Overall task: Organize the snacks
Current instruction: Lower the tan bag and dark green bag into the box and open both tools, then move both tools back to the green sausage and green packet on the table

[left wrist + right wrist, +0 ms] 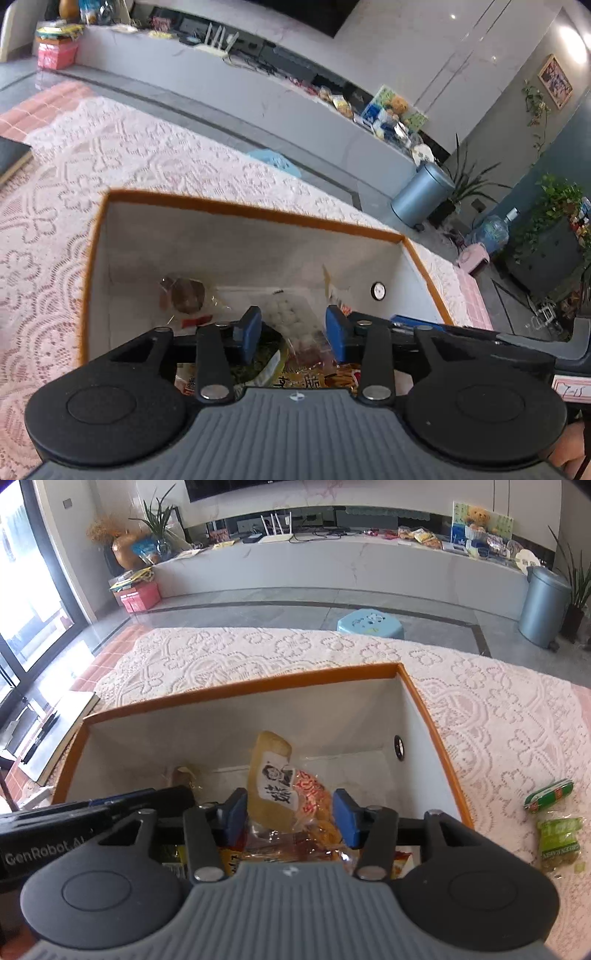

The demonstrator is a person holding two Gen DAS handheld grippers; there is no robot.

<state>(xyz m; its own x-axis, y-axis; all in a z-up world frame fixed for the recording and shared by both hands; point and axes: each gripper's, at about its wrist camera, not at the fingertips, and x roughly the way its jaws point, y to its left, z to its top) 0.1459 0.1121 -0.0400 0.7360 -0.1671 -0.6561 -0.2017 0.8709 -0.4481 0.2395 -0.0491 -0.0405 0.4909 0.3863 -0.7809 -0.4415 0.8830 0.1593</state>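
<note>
Snacks are mostly in the box [424, 709] already, an orange-rimmed one with white walls standing on the lace-covered desk [480, 716]. Both tools hang over its opening, pointing down into it. The left hand-held gripper [293, 328] has its blue pads apart, with a clear bag of white balls [286, 314] lying below and between them, not pinched. The right hand-held gripper [290, 818] also stands apart; a tan packet [267, 775] with a printed label and a red-and-orange packet [314, 797] lie in the gap, leaning on the pile, and the pads do not seem to press them. A wrapped brown snack [186, 293] sits alone toward the far left corner of the box floor.

This looks like the drop-off step: items released into the box, nothing carried.

Two green packets [556, 840] remain on the desk, just outside the box's right wall, one above the other in the right wrist view. The next move probably calls for the right tool to lift clear of the rim, swing right, come down over one green packet with pads wide, and close on its crinkly wrapper without snagging the lace.
</note>
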